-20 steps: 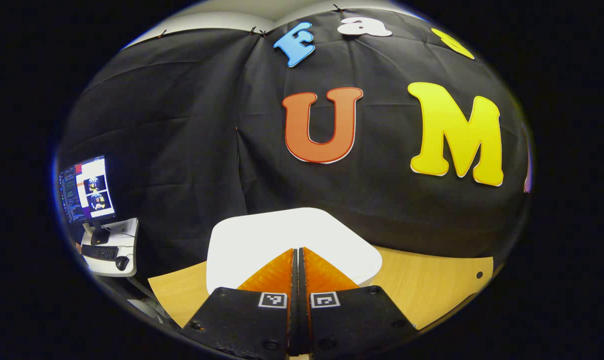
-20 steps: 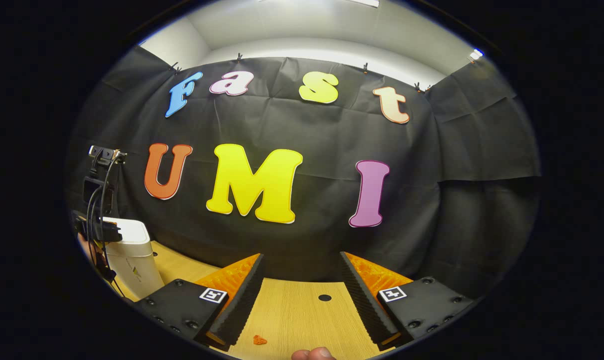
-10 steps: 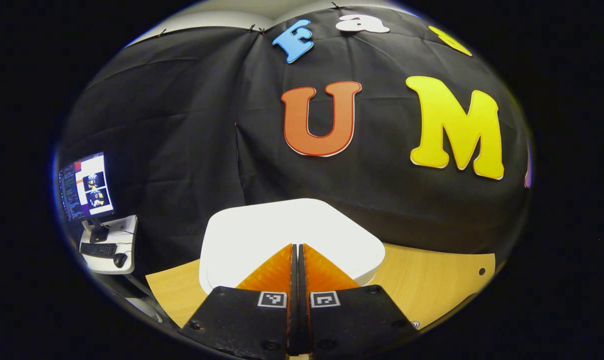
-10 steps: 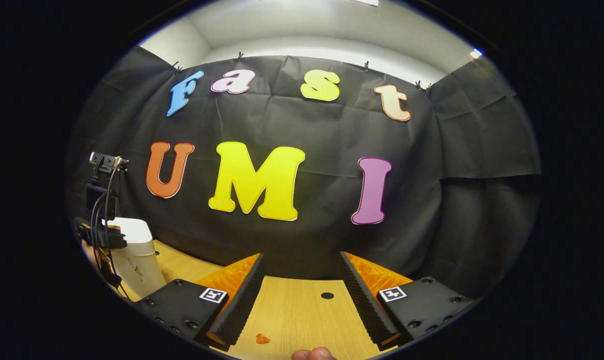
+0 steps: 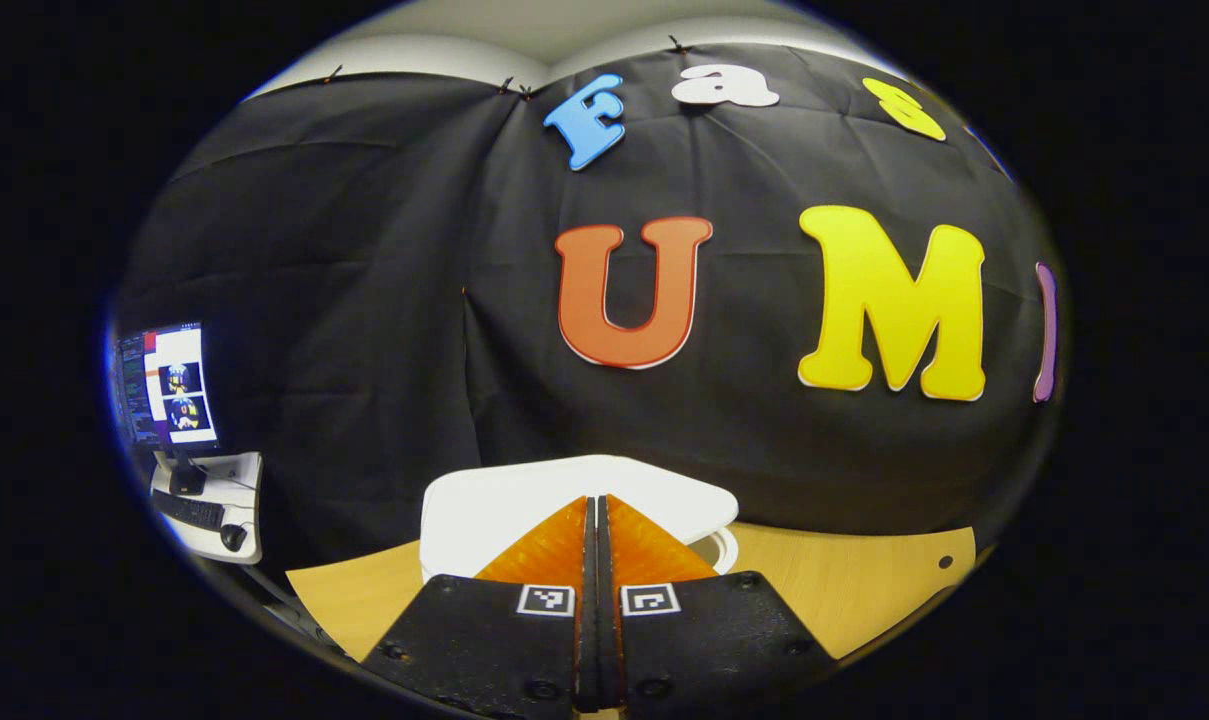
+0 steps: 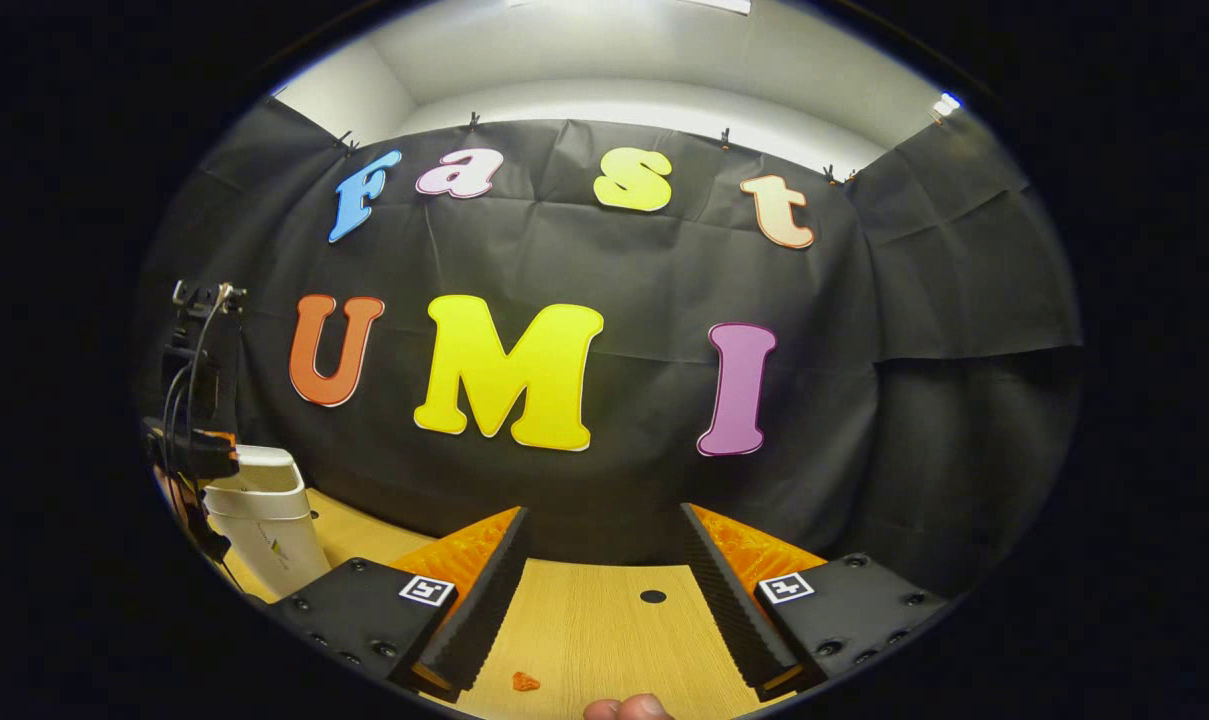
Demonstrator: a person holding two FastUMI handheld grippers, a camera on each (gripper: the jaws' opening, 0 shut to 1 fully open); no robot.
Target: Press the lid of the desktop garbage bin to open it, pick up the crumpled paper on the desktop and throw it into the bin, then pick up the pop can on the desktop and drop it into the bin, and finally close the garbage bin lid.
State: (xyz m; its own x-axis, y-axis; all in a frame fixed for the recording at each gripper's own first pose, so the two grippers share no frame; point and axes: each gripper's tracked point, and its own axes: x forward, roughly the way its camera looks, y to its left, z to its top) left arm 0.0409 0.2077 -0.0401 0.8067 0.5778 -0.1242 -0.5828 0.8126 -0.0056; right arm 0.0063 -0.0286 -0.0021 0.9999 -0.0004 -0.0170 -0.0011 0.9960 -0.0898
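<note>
Left gripper [image 5: 596, 505] jaws pressed together over the bin lid [image 5: 504, 497], right gripper [image 6: 604, 560] jaws wide apart, empty, above the desk [image 6: 594, 630]

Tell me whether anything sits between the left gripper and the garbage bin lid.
Nothing visible does. The left gripper, fingers together, points straight at the white lid, which lies right behind its tips. In the right gripper view it hangs just over the bin.

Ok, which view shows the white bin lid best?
The left gripper view: the white plastic bin lid sits close ahead, just beyond the left gripper and its shut fingers. The right gripper view shows it small, side-on at the edge.
</note>
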